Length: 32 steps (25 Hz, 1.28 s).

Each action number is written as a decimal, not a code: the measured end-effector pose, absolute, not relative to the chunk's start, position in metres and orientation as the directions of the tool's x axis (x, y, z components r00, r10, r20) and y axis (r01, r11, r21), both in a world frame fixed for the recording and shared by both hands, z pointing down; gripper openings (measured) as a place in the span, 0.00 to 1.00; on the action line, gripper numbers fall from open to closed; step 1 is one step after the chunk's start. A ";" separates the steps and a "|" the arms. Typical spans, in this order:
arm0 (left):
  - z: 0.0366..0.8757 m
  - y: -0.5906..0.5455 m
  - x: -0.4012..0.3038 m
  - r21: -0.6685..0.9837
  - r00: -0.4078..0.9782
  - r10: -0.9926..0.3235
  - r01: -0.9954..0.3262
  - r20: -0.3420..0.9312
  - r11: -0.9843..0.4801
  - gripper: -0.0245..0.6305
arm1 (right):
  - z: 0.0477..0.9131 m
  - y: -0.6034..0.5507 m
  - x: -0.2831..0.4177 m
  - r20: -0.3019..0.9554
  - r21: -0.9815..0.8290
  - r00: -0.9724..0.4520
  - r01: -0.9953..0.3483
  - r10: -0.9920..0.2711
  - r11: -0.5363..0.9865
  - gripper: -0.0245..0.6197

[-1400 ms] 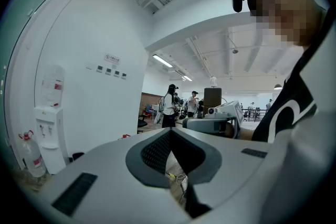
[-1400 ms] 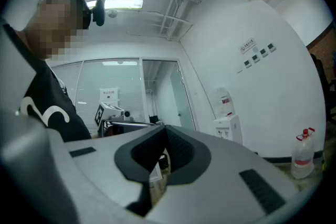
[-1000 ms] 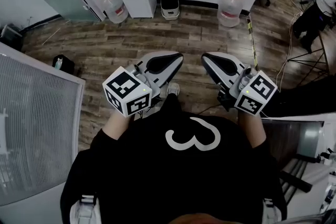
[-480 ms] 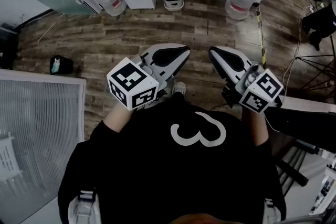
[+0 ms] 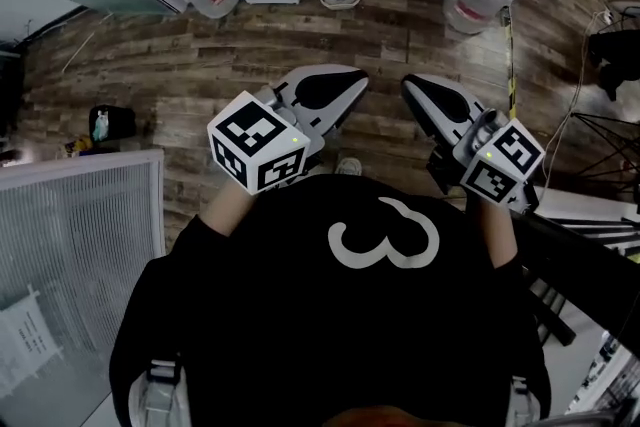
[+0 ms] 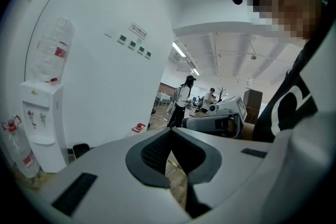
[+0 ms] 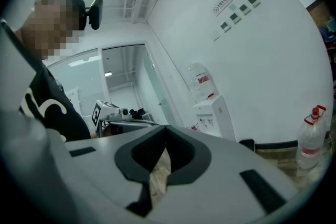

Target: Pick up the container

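Left gripper [image 5: 338, 89], right gripper [image 5: 424, 99] carried at chest, jaws clenched, nothing grasped. No container seen, so pickup judged not yet begun.

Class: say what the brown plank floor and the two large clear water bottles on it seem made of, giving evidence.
Brown plank floor: wood or wood-look laminate, low sheen; grain streaks and staggered plank joints. Large clear water bottles: likely translucent plastic, smooth; pale see-through walls, red caps.
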<state>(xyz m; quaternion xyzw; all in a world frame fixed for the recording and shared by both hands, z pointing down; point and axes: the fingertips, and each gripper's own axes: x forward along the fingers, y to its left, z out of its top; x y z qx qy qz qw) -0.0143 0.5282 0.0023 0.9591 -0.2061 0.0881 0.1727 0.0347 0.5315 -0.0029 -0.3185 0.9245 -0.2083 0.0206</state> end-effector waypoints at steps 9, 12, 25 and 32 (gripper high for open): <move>0.006 0.496 -0.018 0.306 0.901 -0.366 -0.425 0.232 -0.852 0.06 | -0.001 0.496 0.033 0.086 -0.392 -0.794 -0.583 -0.602 0.712 0.07; 0.009 0.482 -0.016 0.310 0.898 -0.372 -0.433 0.236 -0.847 0.06 | 0.002 0.483 0.034 0.086 -0.399 -0.807 -0.565 -0.584 0.722 0.07; 0.035 0.336 0.020 0.345 0.867 -0.413 -0.492 0.281 -0.799 0.06 | 0.030 0.332 0.073 0.097 -0.459 -0.834 -0.521 -0.543 0.720 0.07; 0.055 0.240 0.049 0.365 0.845 -0.432 -0.529 0.316 -0.766 0.06 | 0.050 0.235 0.094 0.115 -0.484 -0.862 -0.482 -0.494 0.730 0.07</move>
